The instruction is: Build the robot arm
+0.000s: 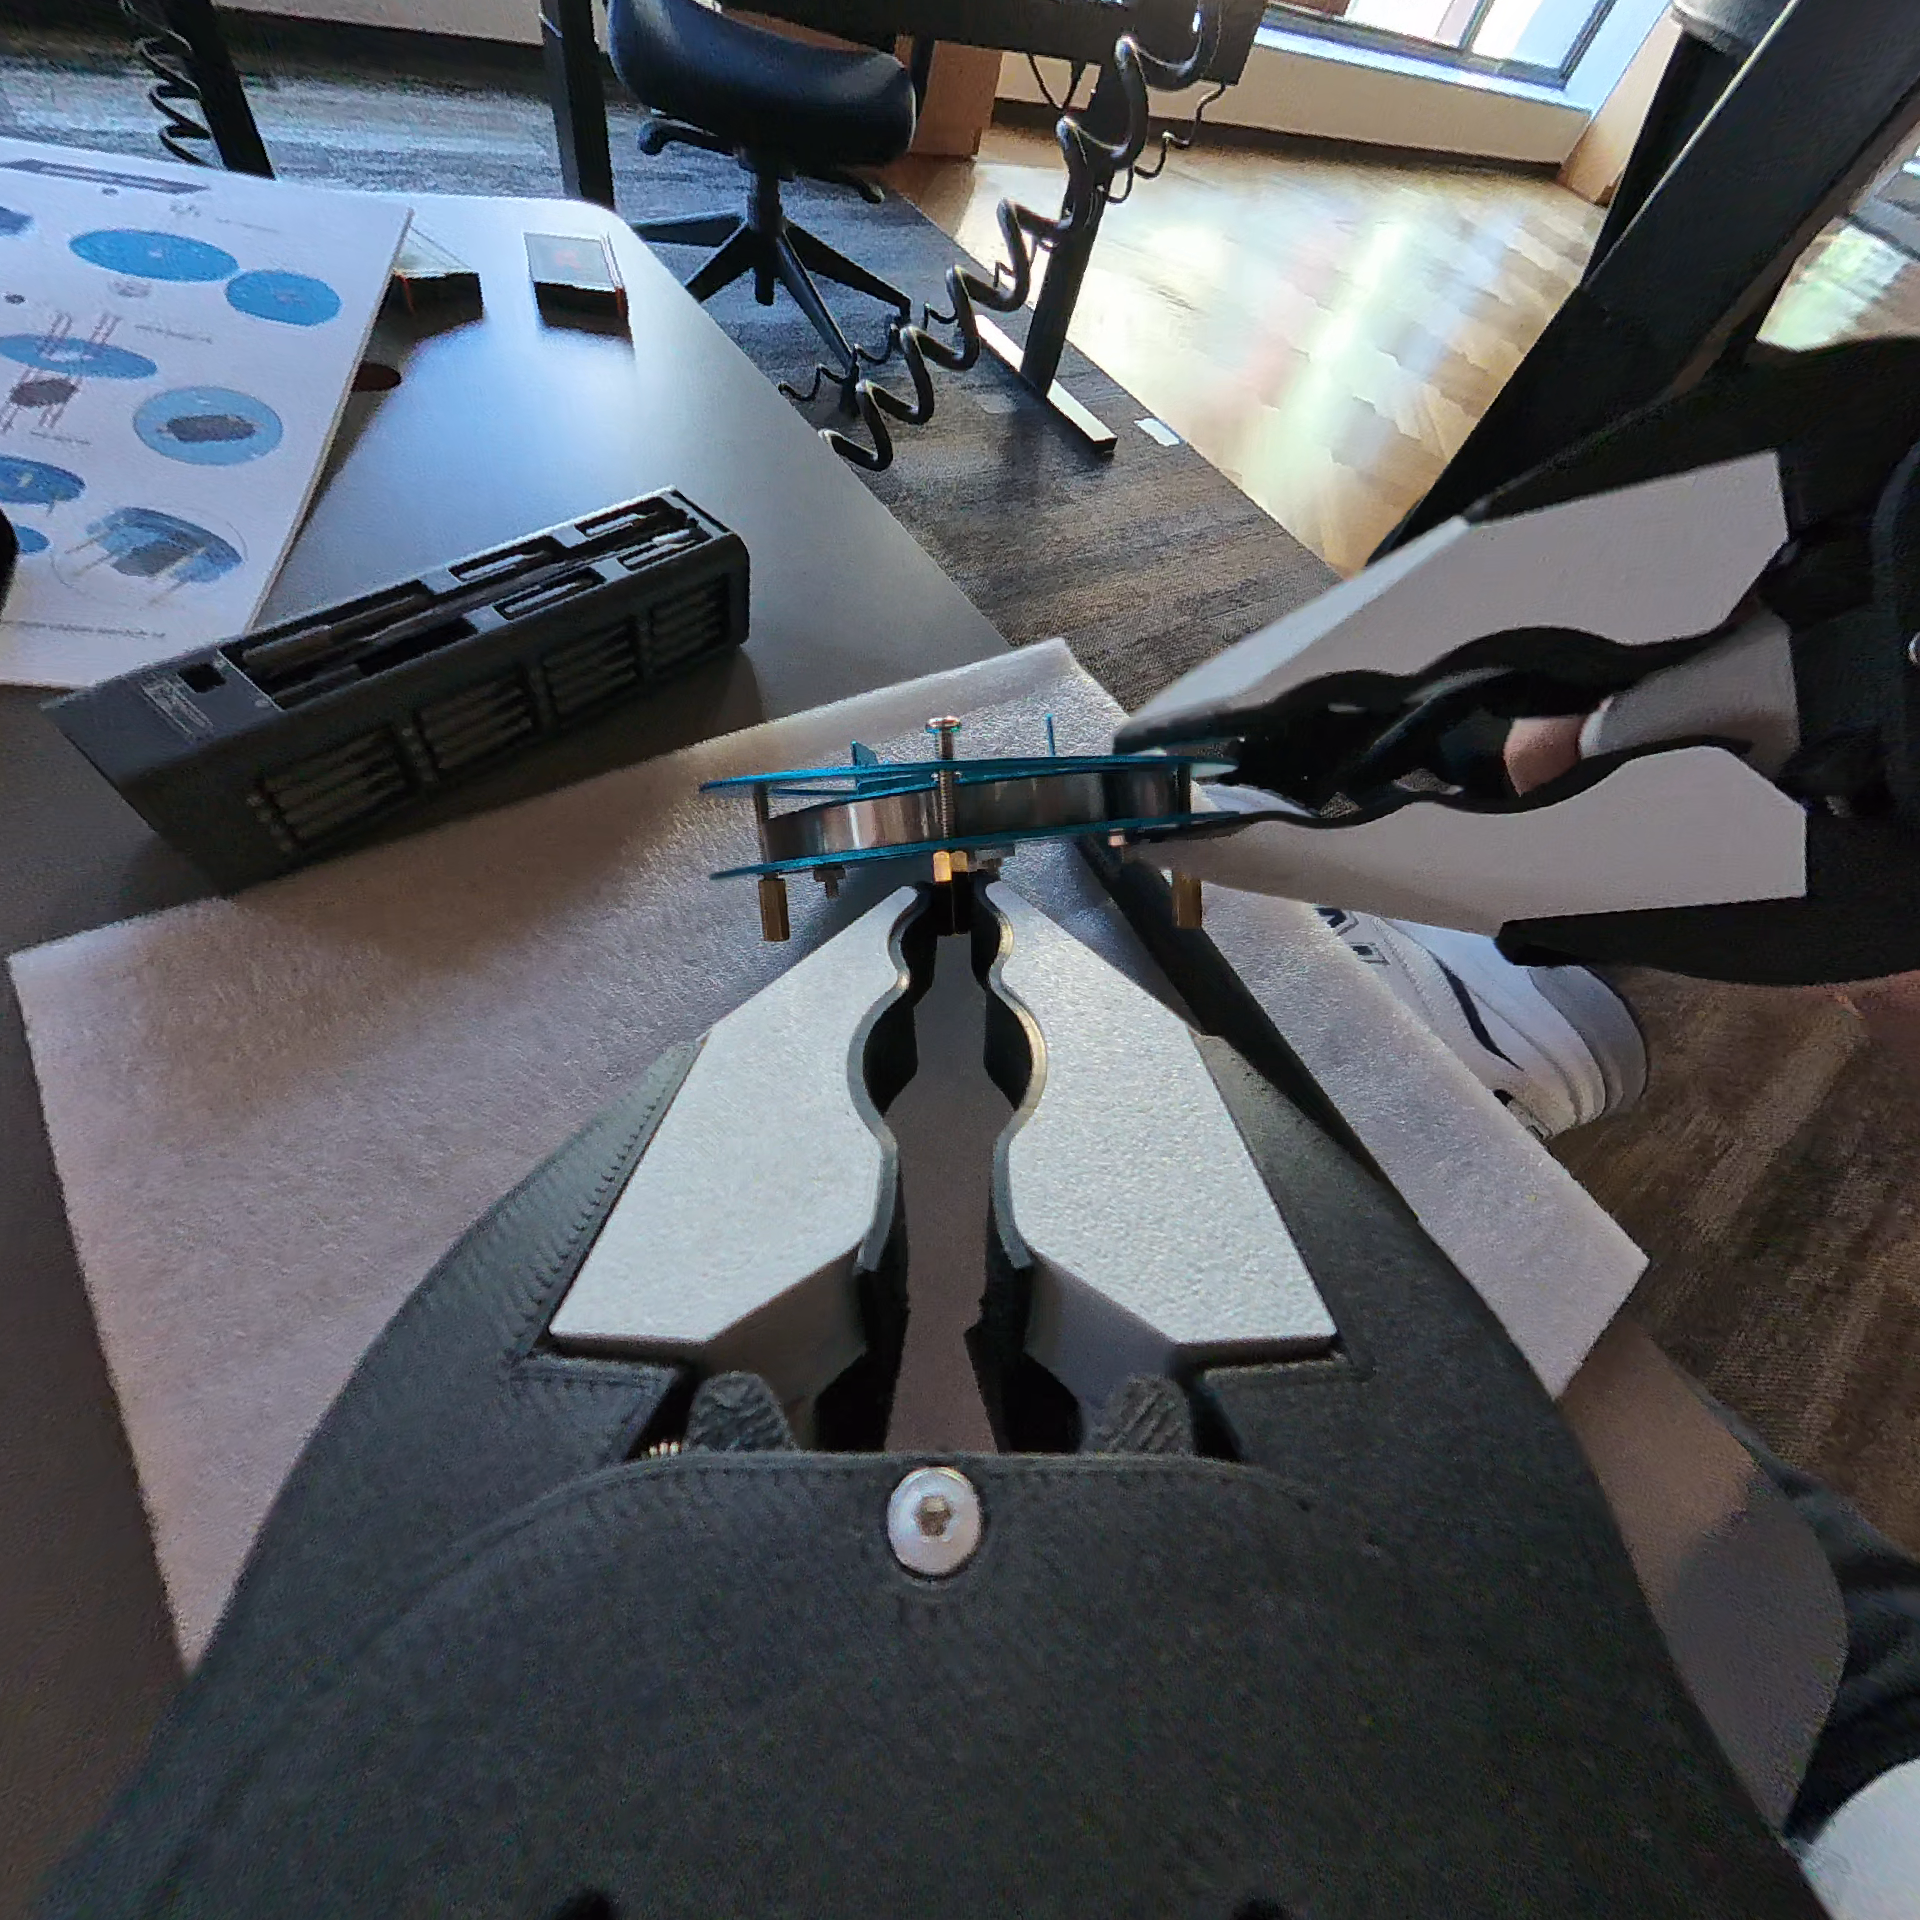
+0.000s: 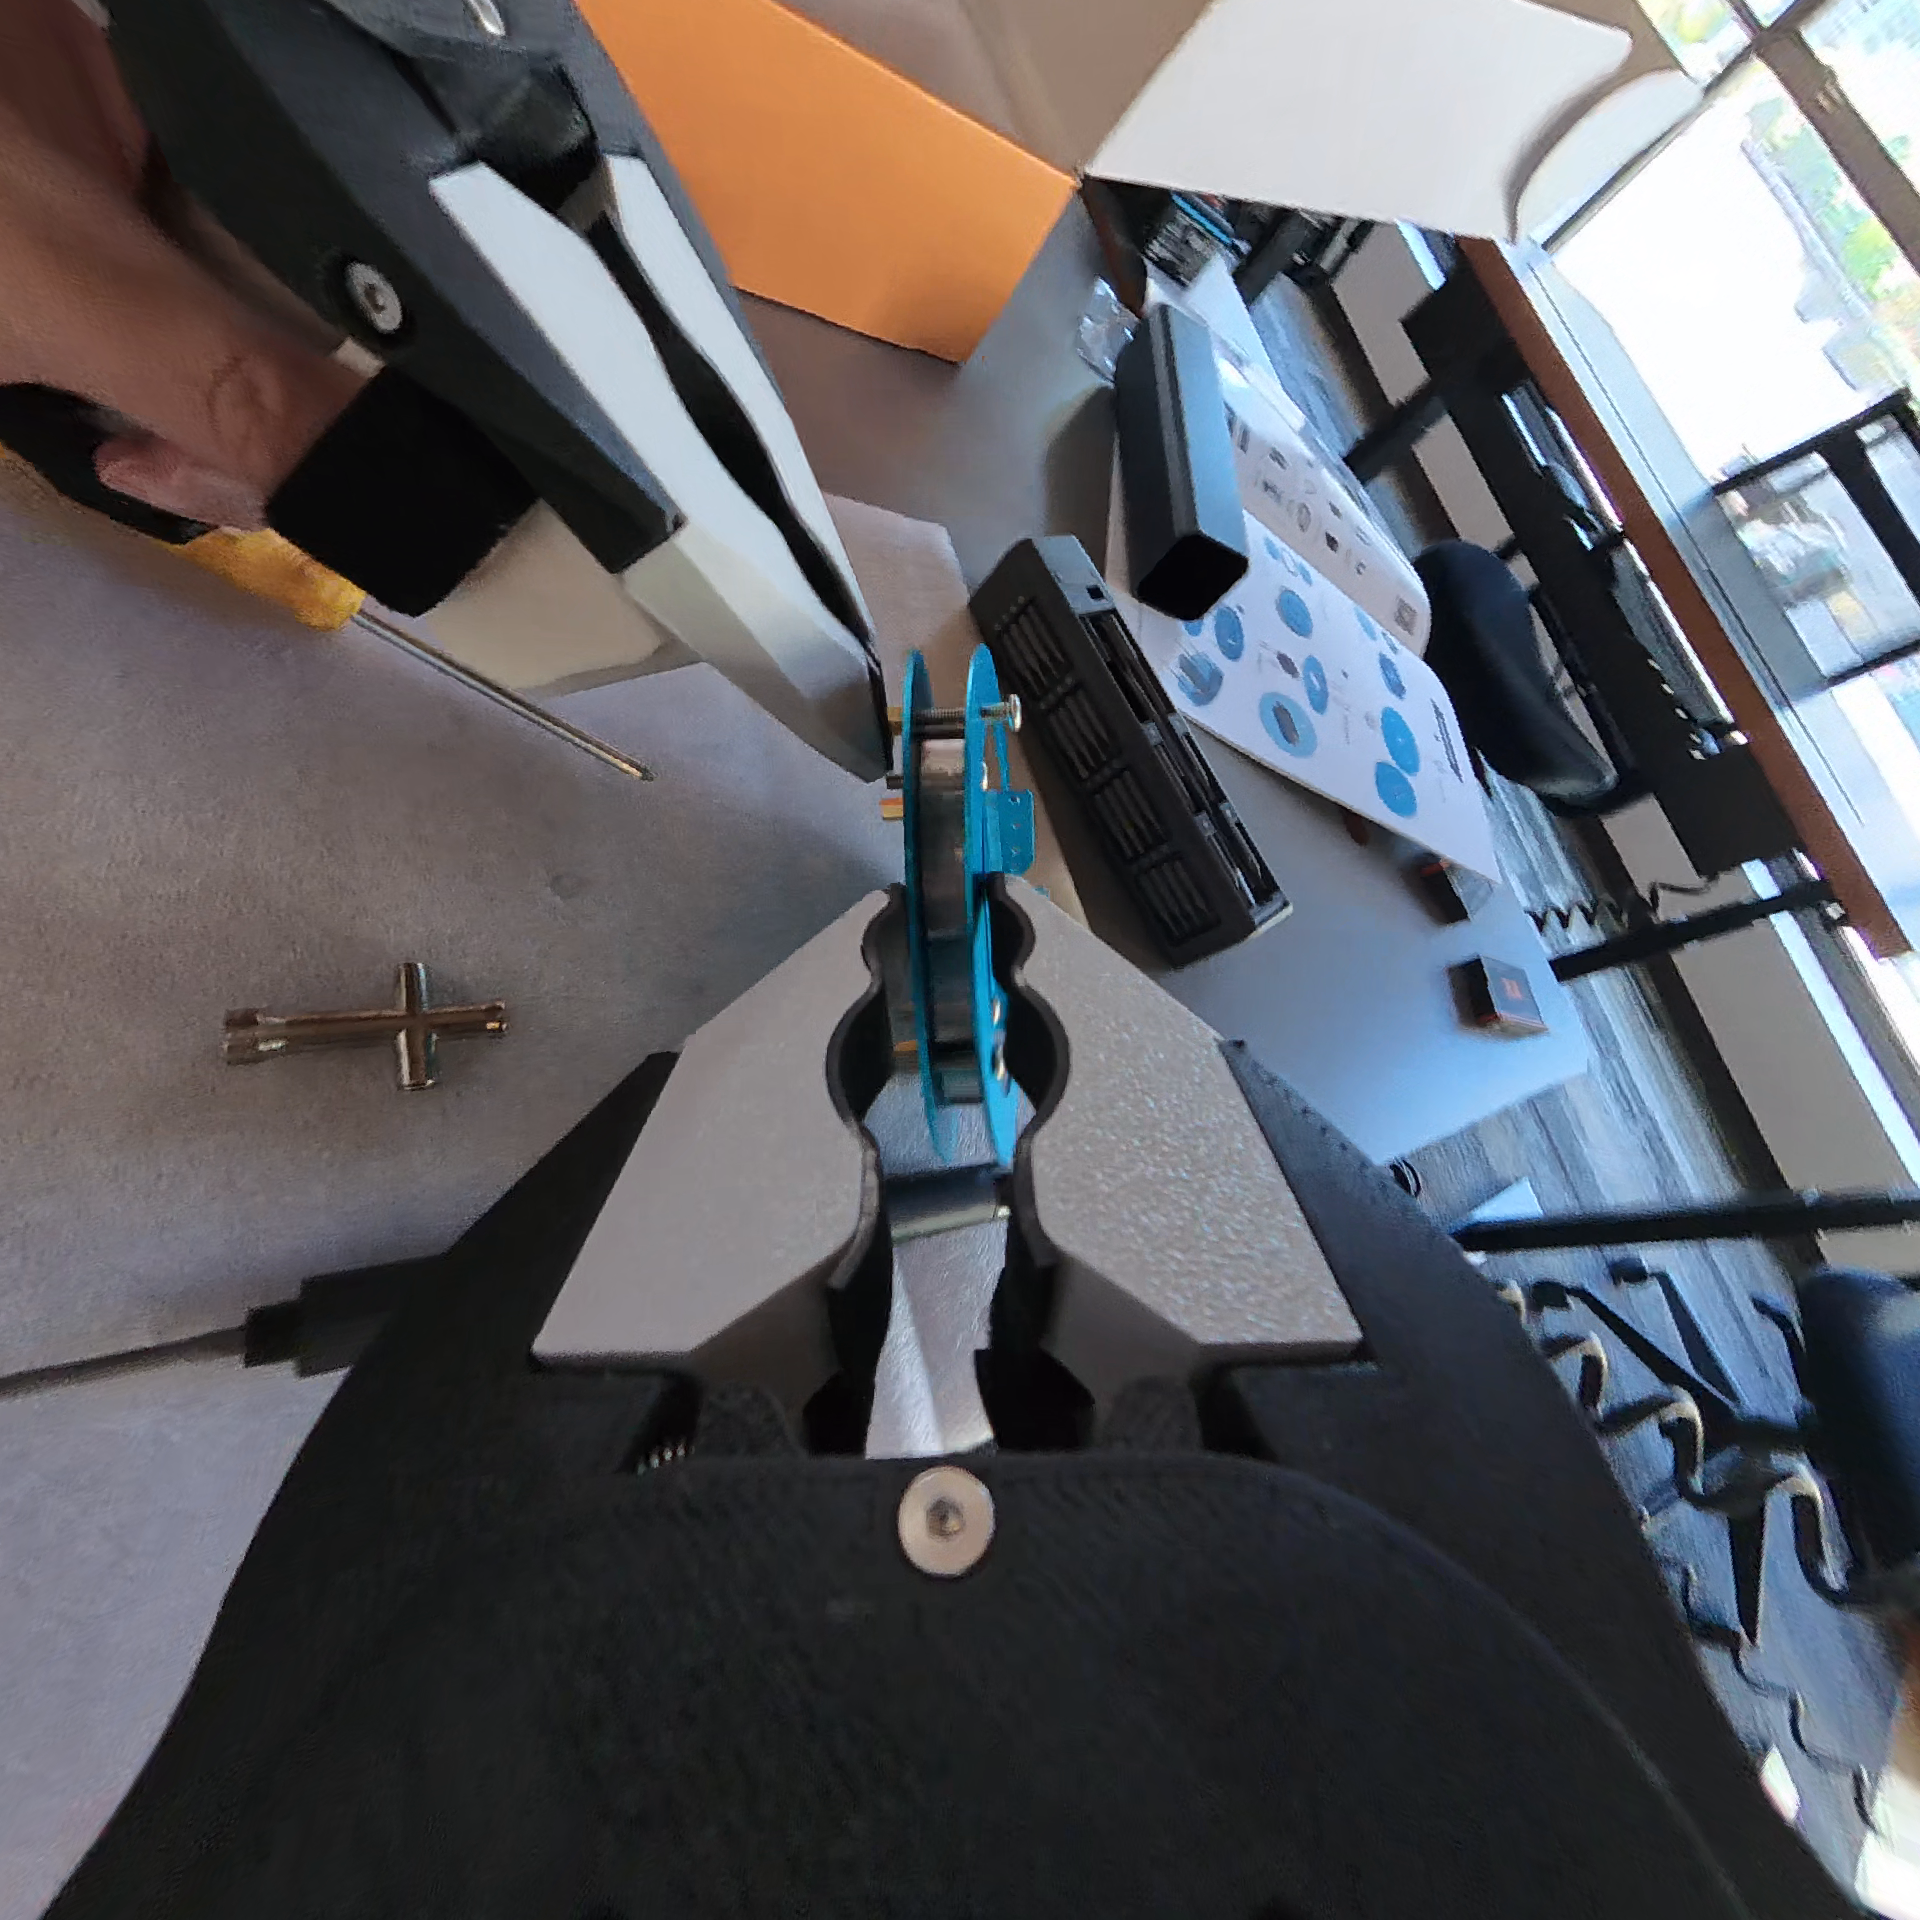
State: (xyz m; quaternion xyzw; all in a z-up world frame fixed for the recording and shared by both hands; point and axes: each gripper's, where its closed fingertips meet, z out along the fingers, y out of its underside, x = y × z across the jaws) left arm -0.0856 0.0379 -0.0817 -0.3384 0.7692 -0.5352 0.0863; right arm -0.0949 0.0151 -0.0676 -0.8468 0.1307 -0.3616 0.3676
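Note:
A blue two-plate disc assembly (image 1: 935, 805) with a silver ring between the plates, a long screw (image 1: 943, 764) and brass standoffs hangs above a white foam mat (image 1: 312, 1039). My left gripper (image 1: 951, 902) is shut, its tips pinching a brass standoff (image 1: 943, 864) under the lower plate. My right gripper (image 1: 1174, 800) comes in from the right and clamps the assembly's edge. In the right wrist view the right gripper (image 2: 951, 899) is shut on the blue assembly (image 2: 982, 748), held edge-on. The left gripper (image 2: 881, 764) meets it from the upper left.
A black screwdriver-bit case (image 1: 416, 675) and an illustrated sheet (image 1: 156, 364) lie behind the mat. A metal cross wrench (image 2: 384, 1023) and a yellow-handled screwdriver (image 2: 499, 675) lie on the mat. Two small black boxes (image 1: 577, 275), an office chair (image 1: 769, 94) and a person's shoe (image 1: 1507, 1018) are nearby.

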